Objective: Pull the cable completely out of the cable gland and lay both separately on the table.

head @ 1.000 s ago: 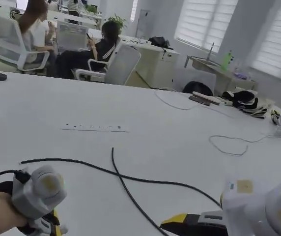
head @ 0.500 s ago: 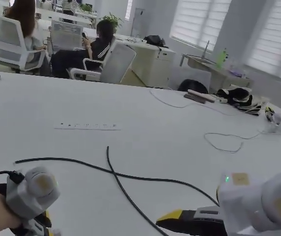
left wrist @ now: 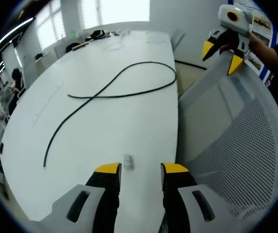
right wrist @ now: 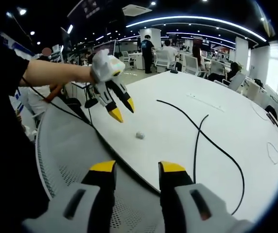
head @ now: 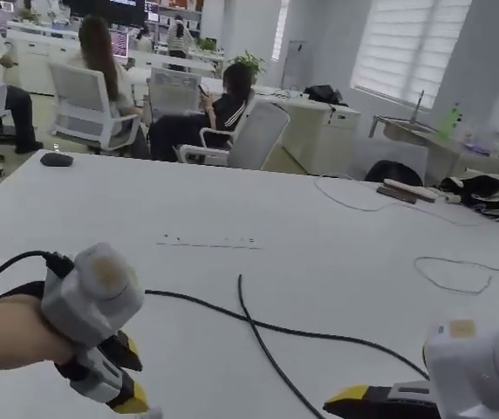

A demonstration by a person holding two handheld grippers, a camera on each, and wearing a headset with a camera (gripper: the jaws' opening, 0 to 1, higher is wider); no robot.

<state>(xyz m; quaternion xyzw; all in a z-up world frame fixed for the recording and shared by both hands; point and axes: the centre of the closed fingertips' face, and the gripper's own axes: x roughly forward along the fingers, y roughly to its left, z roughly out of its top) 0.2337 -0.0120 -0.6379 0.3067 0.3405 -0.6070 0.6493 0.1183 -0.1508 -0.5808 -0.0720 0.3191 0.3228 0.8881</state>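
- Left gripper: its 2 yellow-tipped jaws stand apart with nothing between them. A hand holds it tips-down over the near edge of the table.
- Right gripper: its 2 jaws are also spread and empty. It is held off the table's edge, well apart from the left gripper and pointing towards it.
- Large white table: it stretches ahead of both grippers, and the left gripper's tips are above its near part.
- Grey mesh chair back: it sits against the table's edge, under the right gripper's jaws. In the left gripper view it is to the right of that gripper's jaws.
- Long black cable: it lies flat on the table, ahead of both grippers and between them in the head view. It crosses itself once in an open loop, and neither gripper touches it.
- Small pale grey cable gland: it lies on the table just ahead of the left gripper's tips, in line with the gap between the jaws. It is apart from the black cable. In the right gripper view it lies between the 2 grippers, nearer the left one.
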